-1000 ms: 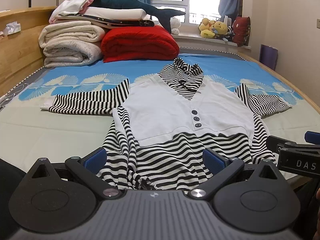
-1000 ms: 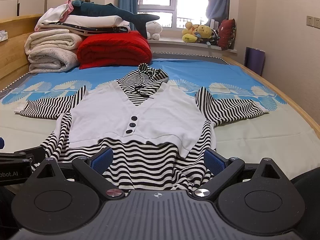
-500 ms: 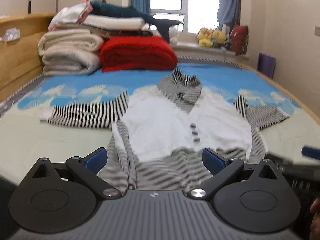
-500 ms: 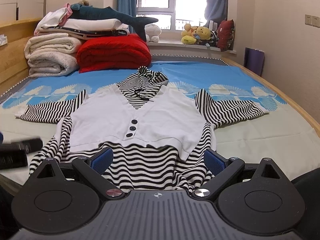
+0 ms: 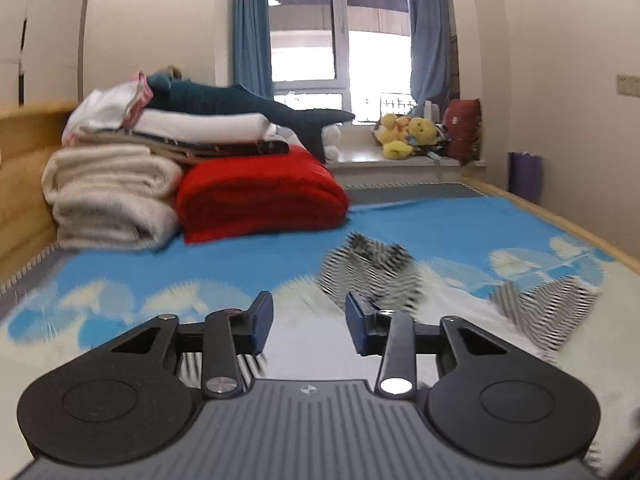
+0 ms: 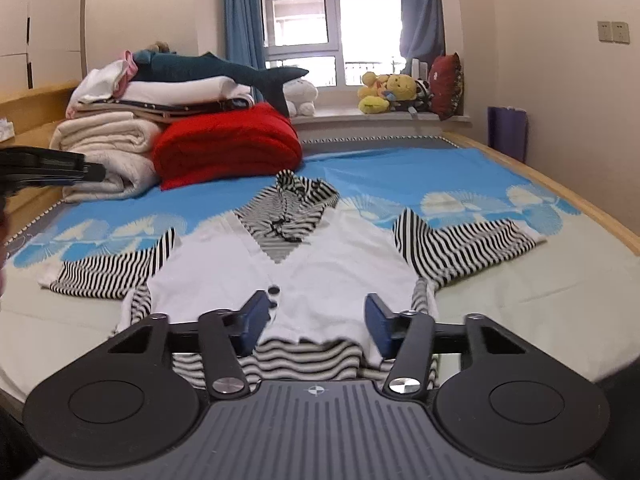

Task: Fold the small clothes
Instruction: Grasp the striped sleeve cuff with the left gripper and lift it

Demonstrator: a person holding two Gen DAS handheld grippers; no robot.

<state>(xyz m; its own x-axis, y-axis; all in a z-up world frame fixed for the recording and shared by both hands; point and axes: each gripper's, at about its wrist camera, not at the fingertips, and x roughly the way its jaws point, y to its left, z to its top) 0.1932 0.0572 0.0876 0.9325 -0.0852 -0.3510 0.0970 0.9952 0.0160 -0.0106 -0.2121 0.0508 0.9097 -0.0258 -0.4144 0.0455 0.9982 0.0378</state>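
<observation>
A small garment (image 6: 320, 264), a white vest front over black-and-white stripes with dark buttons (image 6: 273, 290) down its middle, lies spread flat on the bed (image 6: 520, 320), its striped collar toward the window and one striped sleeve stretched out to each side. The right gripper (image 6: 316, 322) hangs low over the garment's lower half; its blue-padded jaws are closing, the gap between them partly narrowed, with the white front and striped hem seen through that gap below them, and no cloth pinched between the pads. The left gripper (image 5: 310, 322) is seen in a blurred view above the garment's upper part, the collar just beyond its tips; its jaws are closing too, nearer together than the right pair, with nothing visibly caught between them. In the right wrist view the left gripper's black body pokes in at the left edge, above the bed. At the head of the bed sit a folded red blanket (image 6: 228, 144), rolled cream blankets (image 6: 108, 140) and a plush shark (image 6: 224, 70) atop stacked linens.
</observation>
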